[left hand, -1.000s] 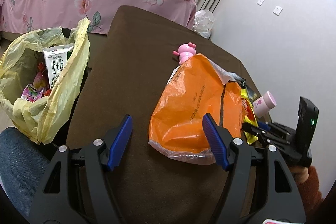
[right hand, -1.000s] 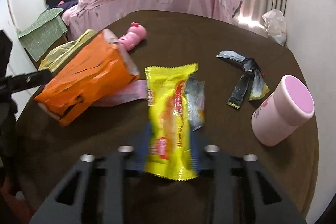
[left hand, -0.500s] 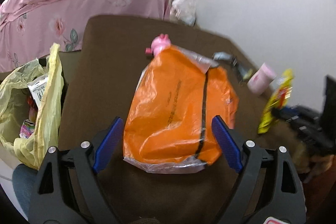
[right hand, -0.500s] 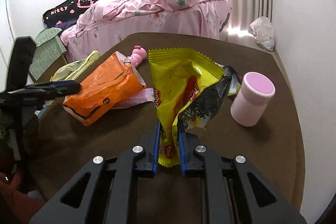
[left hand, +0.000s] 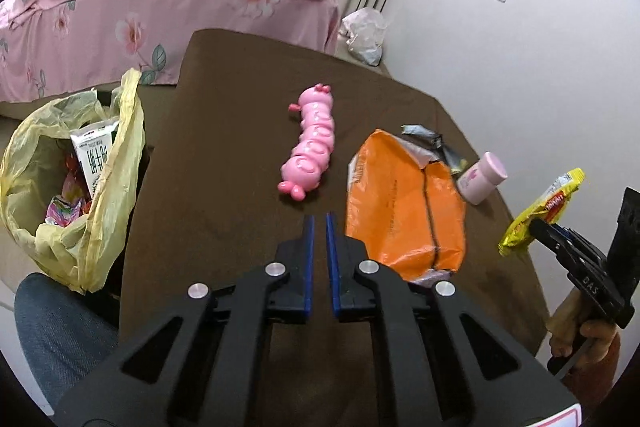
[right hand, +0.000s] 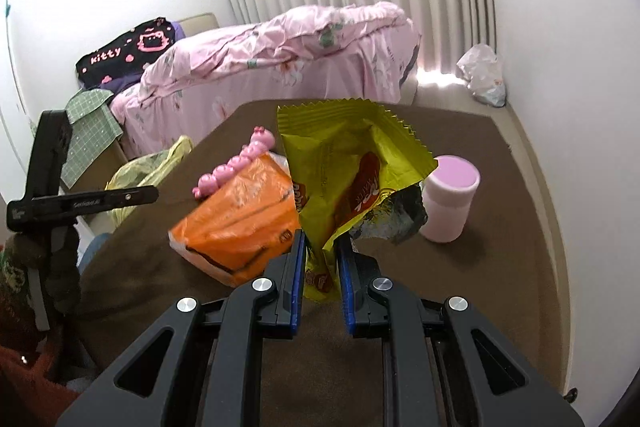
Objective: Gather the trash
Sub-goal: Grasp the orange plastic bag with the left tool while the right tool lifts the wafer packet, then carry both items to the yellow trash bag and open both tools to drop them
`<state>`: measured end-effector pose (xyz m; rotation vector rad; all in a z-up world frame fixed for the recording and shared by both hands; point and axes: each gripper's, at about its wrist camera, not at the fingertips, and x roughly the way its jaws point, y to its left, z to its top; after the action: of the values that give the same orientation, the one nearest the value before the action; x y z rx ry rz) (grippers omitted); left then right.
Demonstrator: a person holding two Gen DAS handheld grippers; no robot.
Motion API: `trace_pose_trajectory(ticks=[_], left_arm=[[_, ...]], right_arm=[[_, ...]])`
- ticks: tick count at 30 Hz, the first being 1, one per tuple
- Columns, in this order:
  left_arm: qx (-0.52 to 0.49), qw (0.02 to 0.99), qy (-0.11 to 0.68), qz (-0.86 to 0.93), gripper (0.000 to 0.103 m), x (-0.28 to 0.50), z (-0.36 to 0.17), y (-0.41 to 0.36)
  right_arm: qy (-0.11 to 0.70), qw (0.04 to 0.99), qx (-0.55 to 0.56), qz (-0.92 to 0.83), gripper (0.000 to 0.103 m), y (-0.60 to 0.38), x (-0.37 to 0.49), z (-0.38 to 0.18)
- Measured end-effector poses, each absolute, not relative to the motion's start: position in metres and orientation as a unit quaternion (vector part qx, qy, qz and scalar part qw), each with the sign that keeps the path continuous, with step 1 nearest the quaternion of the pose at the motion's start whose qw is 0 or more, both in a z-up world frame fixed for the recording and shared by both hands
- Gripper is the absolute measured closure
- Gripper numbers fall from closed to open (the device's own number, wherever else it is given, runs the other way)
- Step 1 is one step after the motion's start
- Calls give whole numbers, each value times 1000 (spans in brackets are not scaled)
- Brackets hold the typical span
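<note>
Left gripper (left hand: 319, 217) pressed together after just snapping closed, nothing between the blue pads, hovering above the brown table (left hand: 224, 155). Right gripper (right hand: 321, 241) pinching the yellow snack wrapper (right hand: 348, 167) by its lower end, wrapper lifted off the table, at 3 o'clock in the left wrist view. Orange bag (left hand: 404, 211) lying flat at 2 o'clock of the left gripper, pink caterpillar toy (left hand: 314, 147) at 12. Pink cup (left hand: 482, 179) past the orange bag. Yellow trash bag (left hand: 76, 195) open at 9 o'clock beside the table edge, milk carton (left hand: 94, 155) inside.
</note>
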<state>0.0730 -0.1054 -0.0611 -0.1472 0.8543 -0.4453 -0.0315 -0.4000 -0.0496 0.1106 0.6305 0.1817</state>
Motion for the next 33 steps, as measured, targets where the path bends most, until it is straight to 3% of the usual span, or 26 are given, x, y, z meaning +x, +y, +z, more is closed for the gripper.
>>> trace_pose_trajectory(ticks=[2, 4, 10, 11, 12, 13, 15, 25, 33], left_arm=[[-97, 879, 407, -230, 90, 68, -59, -102], [-119, 863, 420, -255, 41, 68, -62, -105], [-81, 847, 456, -259, 39, 84, -83, -146], [-80, 842, 470, -254, 40, 87, -88, -151], [-82, 834, 485, -251, 62, 90, -94, -156], [-86, 824, 501, -249, 94, 92, -100, -161], [-96, 822, 497, -260, 95, 88, -97, -164], [-59, 928, 308, -199, 100, 40, 20, -108], [-31, 955, 263, -131, 100, 17, 40, -76]], right_arm=[[309, 946, 47, 83, 87, -399, -36, -46], [314, 946, 36, 71, 87, -399, -40, -46], [330, 942, 31, 44, 87, -410, -51, -55], [332, 942, 25, 35, 87, -411, -54, -57], [333, 942, 20, 28, 87, -413, -56, -58], [334, 942, 17, 22, 87, -415, -59, -58], [332, 943, 24, 23, 87, -419, -64, -57], [281, 957, 45, 56, 87, -416, -73, -16], [260, 958, 2, 124, 87, -362, -57, 14]])
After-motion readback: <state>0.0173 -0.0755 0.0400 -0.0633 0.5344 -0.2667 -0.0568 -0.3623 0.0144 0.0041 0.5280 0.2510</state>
